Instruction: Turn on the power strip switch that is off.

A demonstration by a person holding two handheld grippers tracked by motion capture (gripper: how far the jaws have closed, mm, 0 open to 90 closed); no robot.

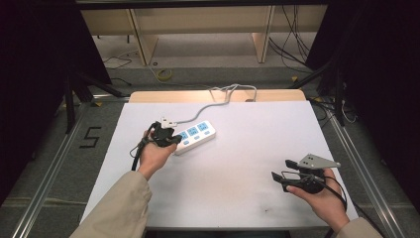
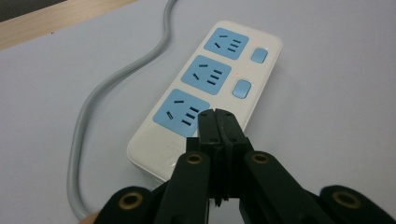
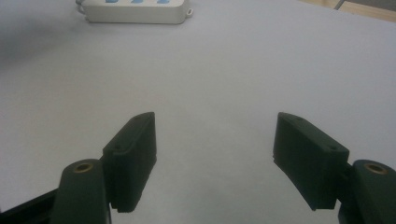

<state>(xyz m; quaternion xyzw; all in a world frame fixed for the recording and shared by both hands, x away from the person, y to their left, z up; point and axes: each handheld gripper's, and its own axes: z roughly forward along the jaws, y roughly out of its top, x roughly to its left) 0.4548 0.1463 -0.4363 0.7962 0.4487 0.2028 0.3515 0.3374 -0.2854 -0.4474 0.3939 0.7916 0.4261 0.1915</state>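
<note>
A white power strip (image 1: 197, 135) with three blue sockets and blue switches lies left of centre on the white table top (image 1: 247, 148). Its grey cable (image 1: 218, 96) runs off over the far edge. In the left gripper view the strip (image 2: 212, 84) has small red lights beside two switches. My left gripper (image 1: 174, 140) is shut, with nothing between its jaws. Its closed tips (image 2: 217, 116) sit over the strip's near end, beside the nearest socket and where the nearest switch would be. My right gripper (image 1: 281, 169) is open at the table's near right, its jaws (image 3: 215, 140) wide apart over bare table, holding nothing.
The strip (image 3: 135, 10) lies far ahead in the right gripper view. A wooden board (image 1: 218, 95) edges the table's far side. Metal rails (image 1: 49, 173) flank the table. Cables (image 1: 292, 44) and wooden furniture legs (image 1: 141, 42) stand on the floor beyond.
</note>
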